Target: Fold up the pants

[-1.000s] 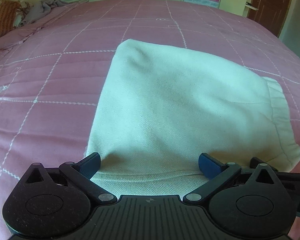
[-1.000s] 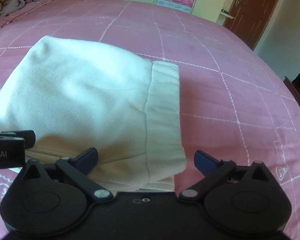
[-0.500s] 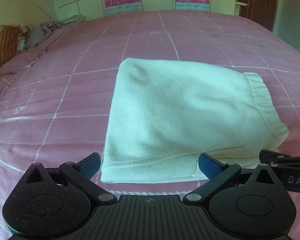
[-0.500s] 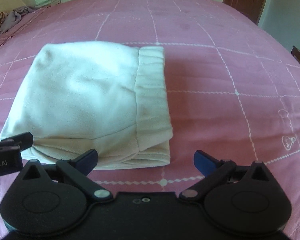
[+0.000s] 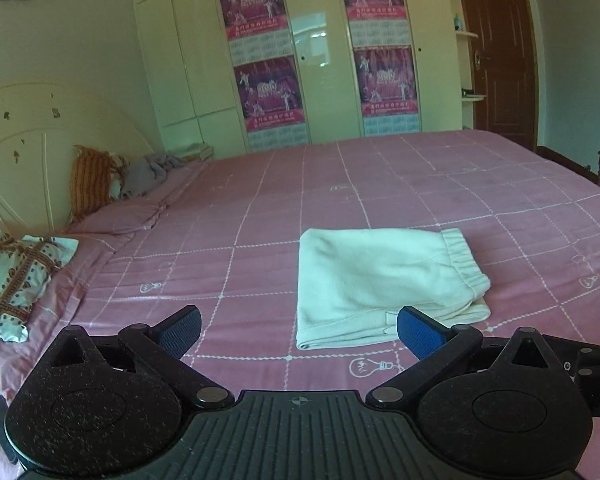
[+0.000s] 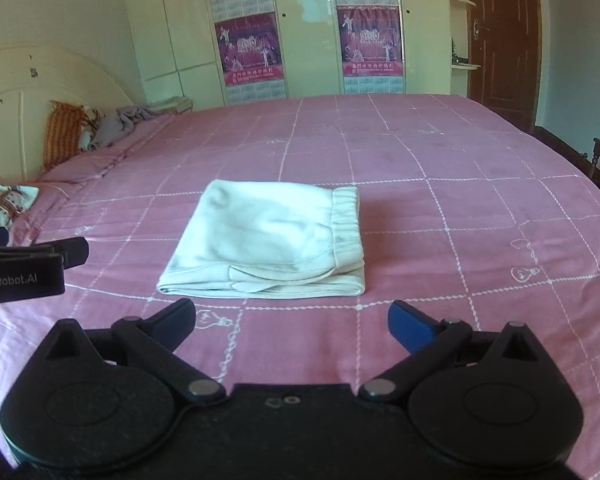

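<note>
The folded cream fleece pants (image 6: pixel 268 240) are laid mid-bed on the pink grid-quilted bedspread (image 6: pixel 440 208); the under layers are hidden. Left gripper (image 5: pixel 298 330) and right gripper (image 6: pixel 292 322) jaws are spread, empty.

Left gripper (image 6: pixel 32 268), at 9 o'clock in right wrist view: side lettering "enRobot.AI", start cut off. Wardrobe posters (image 5: pixel 269 92), 12 o'clock: "2010".

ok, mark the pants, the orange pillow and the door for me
pants (image 6: pixel 260 236): right wrist view, middle of the folded top layer
orange pillow (image 5: pixel 90 184): left wrist view, centre of its striped face
door (image 6: pixel 500 40): right wrist view, upper brown panel
</note>
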